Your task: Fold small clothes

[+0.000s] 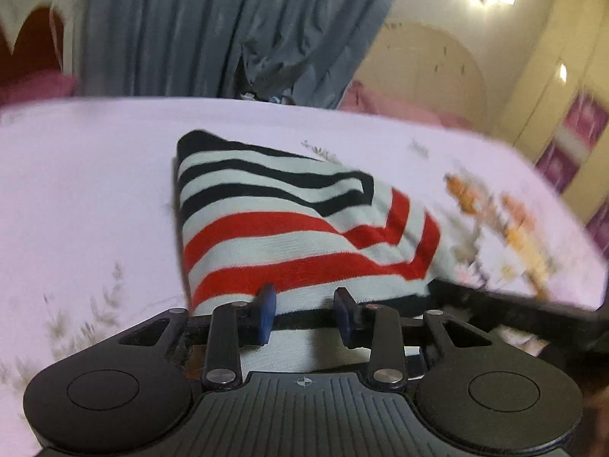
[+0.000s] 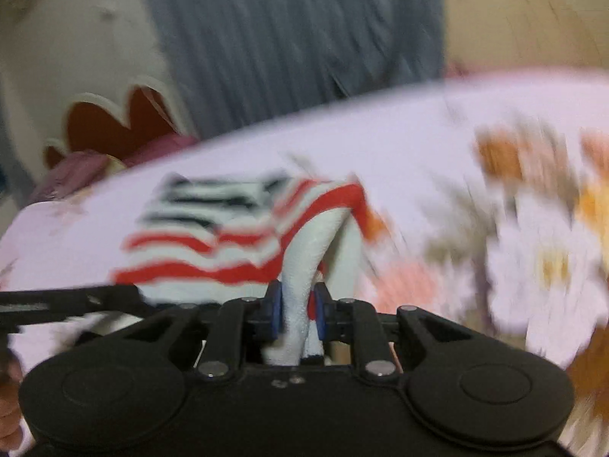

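While the knitted striped garment (image 1: pixel 289 224) lies ahead on a smooth floral sheet (image 1: pixel 87 190), my right gripper (image 2: pixel 298 314) pinches its bunched white fold; my left gripper (image 1: pixel 306 318) stands part-open astride its hem

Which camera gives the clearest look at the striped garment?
The left wrist view: the striped garment lies sharp there, black stripes far, red near. The right wrist view shows it motion-blurred, a white fold pinched in the right gripper.

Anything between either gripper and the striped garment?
Nothing visible. The right gripper already pinches a bunched white fold of the striped garment; the left gripper sits at its near edge, cloth between the jaws.
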The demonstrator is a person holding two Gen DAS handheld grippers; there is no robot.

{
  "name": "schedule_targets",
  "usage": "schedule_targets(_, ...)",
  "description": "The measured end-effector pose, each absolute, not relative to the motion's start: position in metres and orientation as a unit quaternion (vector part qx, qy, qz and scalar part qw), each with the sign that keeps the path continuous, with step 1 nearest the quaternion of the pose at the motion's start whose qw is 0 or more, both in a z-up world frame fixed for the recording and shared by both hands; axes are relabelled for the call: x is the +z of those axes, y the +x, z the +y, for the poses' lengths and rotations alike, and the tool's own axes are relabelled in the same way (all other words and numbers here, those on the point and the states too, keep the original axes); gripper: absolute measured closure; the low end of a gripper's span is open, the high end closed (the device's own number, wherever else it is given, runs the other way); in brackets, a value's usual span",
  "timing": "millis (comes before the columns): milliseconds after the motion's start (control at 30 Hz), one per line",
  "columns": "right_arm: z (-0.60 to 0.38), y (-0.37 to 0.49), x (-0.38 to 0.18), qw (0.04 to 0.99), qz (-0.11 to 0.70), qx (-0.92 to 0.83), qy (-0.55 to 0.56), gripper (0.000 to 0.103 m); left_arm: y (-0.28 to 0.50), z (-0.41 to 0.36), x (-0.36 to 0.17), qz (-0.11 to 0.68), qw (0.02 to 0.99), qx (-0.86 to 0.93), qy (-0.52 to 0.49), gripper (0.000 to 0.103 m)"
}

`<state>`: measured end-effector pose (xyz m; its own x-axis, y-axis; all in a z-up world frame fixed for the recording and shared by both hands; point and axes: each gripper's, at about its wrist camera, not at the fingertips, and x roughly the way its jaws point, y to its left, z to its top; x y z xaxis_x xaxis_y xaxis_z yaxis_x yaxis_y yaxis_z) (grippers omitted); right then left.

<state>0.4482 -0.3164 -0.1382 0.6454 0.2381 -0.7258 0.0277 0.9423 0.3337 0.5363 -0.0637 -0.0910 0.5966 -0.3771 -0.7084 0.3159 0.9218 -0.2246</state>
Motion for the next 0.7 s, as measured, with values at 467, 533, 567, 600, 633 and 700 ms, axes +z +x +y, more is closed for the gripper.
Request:
schedule_targets(467, -0.329, 0.491, -0.134, 0.88, 0.428, 0.034, 0.205, 0.074, 0.537, -0.072, -0.094, 0.398, 0.896, -0.194, -0.008, 0.069)
schedule_targets(533, -0.329, 0.492, -0.133, 0.885, 0.42, 0.038, 0.196, 0.093, 0.539, -0.072, -0.089, 0.407, 0.892, -0.195, -0.013, 0.069)
schedule_targets(567, -0.328, 0.491, -0.128, 0.891, 0.415, 0.034, 0.182, 0.093, 0.539, -0.073, -0.084, 0.408, 0.89, -0.202, -0.012, 0.069)
schedule_targets(600, -0.328, 0.488, -0.124, 0.897, 0.406, 0.028, 0.174, 0.094, 0.538, -0.075, -0.08, 0.41, 0.888, -0.208, -0.004, 0.069)
schedule_targets(633, -0.328, 0.487, -0.124, 0.899, 0.403, 0.024, 0.167, 0.094, 0.537, -0.077, -0.082, 0.414, 0.886, -0.21, 0.004, 0.069)
schedule_targets(700, -0.326, 0.493, -0.137, 0.89, 0.432, 0.009, 0.147, 0.094, 0.537, -0.08, -0.087, 0.417, 0.884, -0.21, 0.009, 0.069)
